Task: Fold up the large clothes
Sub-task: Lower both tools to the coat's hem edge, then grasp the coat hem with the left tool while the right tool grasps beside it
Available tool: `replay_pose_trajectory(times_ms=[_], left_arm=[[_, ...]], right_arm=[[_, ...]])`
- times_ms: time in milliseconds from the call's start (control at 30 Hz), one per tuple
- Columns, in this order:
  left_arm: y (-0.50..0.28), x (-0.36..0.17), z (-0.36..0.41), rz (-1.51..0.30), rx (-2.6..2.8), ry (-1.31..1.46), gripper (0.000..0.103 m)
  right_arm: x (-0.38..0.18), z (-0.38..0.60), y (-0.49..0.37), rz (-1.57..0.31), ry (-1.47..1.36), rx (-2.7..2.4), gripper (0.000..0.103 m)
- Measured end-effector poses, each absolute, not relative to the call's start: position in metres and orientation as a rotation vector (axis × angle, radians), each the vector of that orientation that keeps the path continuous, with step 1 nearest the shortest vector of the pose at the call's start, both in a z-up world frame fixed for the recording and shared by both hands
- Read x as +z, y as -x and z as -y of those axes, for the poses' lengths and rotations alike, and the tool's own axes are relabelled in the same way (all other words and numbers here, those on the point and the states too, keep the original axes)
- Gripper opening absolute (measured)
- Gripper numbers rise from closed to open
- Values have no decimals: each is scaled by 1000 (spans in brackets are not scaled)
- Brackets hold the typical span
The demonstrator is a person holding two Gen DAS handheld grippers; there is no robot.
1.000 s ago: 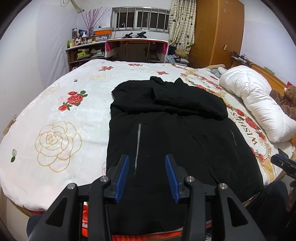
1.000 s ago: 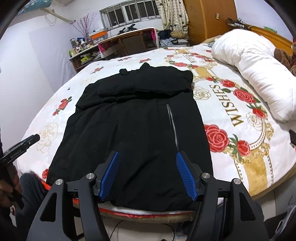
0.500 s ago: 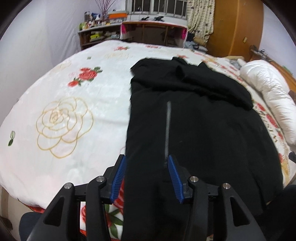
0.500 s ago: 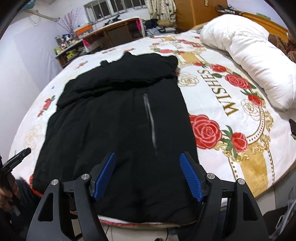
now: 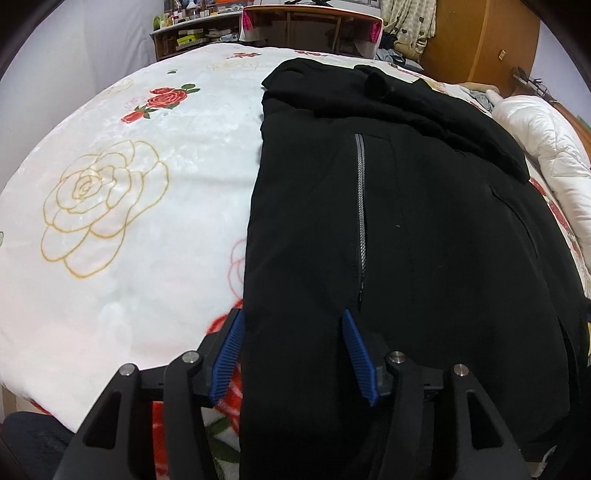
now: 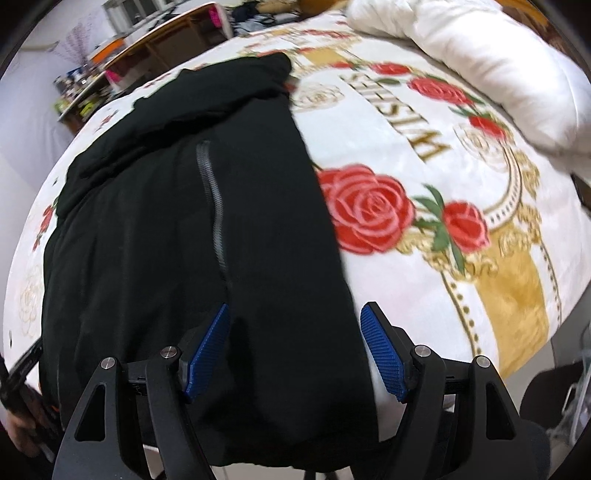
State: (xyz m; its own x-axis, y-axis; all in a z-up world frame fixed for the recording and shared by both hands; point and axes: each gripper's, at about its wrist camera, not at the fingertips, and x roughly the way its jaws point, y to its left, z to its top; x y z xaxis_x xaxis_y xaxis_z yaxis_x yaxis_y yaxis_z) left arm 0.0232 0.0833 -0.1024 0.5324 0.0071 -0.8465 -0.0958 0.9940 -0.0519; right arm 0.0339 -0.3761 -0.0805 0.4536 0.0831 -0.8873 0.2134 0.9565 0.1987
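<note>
Both grippers now sit lower and nearer the hem end of the black coat [image 5: 424, 229] than a sec ago; the room's far side has slid up toward the frames' top edge.

- Item 1, left gripper [image 5: 291, 325]: tongs spread, have just been opening. Left hem corner of coat lies between them; pads not pressing.
- Item 2, right gripper [image 6: 295, 321]: tongs spread wide, also just opened further. Right hem corner sits between them; outer pad over the bedspread [image 6: 424, 280], not on cloth.
- Item 3, black coat: laid flat lengthwise on bed, sleeves already crossed over at the collar end, two zip pockets [image 5: 360, 206] showing, hem hanging slightly over the bed edge nearest us.

Step, as we judge it: approach to grab hem corners for the bottom-to-top fold. Next move needs both tongs to go down onto the corners, bite all layers, pinch tight, then lift together and carry fwd toward the collar.

Surroundings: white duvet [image 6: 480, 66] rolled up at right of bed, well apart from coat; desk and shelves [image 5: 295, 26] beyond; wardrobe [image 5: 480, 40] at back. Nothing lies on the coat's fold path. Risk, in our view: thick cloth slipping out, or bedspread getting pinched along w/ hem.
</note>
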Motion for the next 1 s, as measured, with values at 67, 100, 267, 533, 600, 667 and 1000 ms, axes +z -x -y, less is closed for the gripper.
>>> replay_pose_trajectory(times_ms=[67, 100, 267, 533, 600, 667, 1000], left_arm=[[-23, -105, -84, -1003, 60, 96, 62], [-22, -107, -84, -999, 61, 97, 64], [-16, -112, -87, -993, 62, 128, 64], [-15, -114, -84, -1018, 52, 104, 63], [-17, -112, -80, -1032, 23, 96, 44], [-17, -106, -70, -1040, 12, 19, 23], [-3, -25, -87, -867, 8, 95, 13]], right_arm=[[-88, 380, -35, -1132, -334, -90, 73], [-93, 382, -36, -1155, -358, -88, 73], [-98, 369, -33, -1182, -362, -52, 77], [-103, 366, -28, -1257, -378, -58, 77], [-102, 367, -29, -1271, -378, -45, 63], [-98, 369, -28, -1264, -426, 0, 35], [-27, 385, -12, -1085, -461, 101, 25]])
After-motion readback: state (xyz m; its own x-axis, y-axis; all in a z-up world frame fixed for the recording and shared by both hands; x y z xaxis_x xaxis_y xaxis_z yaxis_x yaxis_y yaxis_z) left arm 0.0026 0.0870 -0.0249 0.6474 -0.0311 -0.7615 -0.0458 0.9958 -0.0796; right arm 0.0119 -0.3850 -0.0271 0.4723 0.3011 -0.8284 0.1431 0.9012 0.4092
